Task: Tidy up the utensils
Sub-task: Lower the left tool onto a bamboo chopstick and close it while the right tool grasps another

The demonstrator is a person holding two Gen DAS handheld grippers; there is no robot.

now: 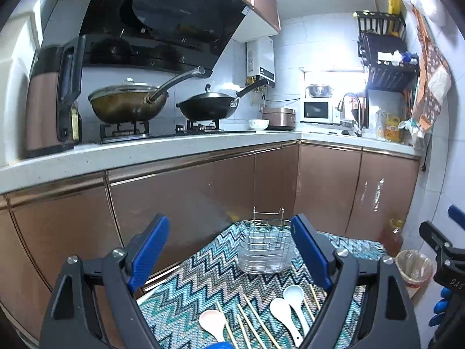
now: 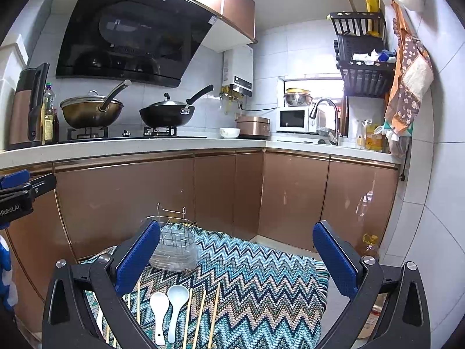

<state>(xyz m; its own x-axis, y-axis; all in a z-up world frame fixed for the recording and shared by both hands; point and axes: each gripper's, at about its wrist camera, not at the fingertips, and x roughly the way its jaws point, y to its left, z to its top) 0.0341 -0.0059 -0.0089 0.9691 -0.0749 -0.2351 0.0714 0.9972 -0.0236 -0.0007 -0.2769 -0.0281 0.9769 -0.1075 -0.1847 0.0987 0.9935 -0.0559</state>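
A wire utensil holder (image 1: pixel 266 245) (image 2: pixel 174 247) stands empty at the far end of a small table under a zigzag cloth (image 1: pixel 203 276) (image 2: pixel 255 285). Nearer me lie a pinkish spoon (image 1: pixel 213 324), two white spoons (image 1: pixel 283 311) (image 2: pixel 159 308) and several bamboo chopsticks (image 1: pixel 252 320) (image 2: pixel 200 317) side by side. My left gripper (image 1: pixel 229 250) hovers open above them, nothing between its blue pads. My right gripper (image 2: pixel 237 256) is also open and empty, above the cloth's right half; its body (image 1: pixel 444 250) shows at the left view's right edge.
Brown cabinets (image 2: pixel 221 192) run behind the table under a counter with two woks (image 2: pixel 165 113), a kettle (image 1: pixel 49 99), a bowl and a rice cooker. An oil bottle (image 2: pixel 370 245) and a lined bin (image 1: pixel 414 267) stand on the floor to the right.
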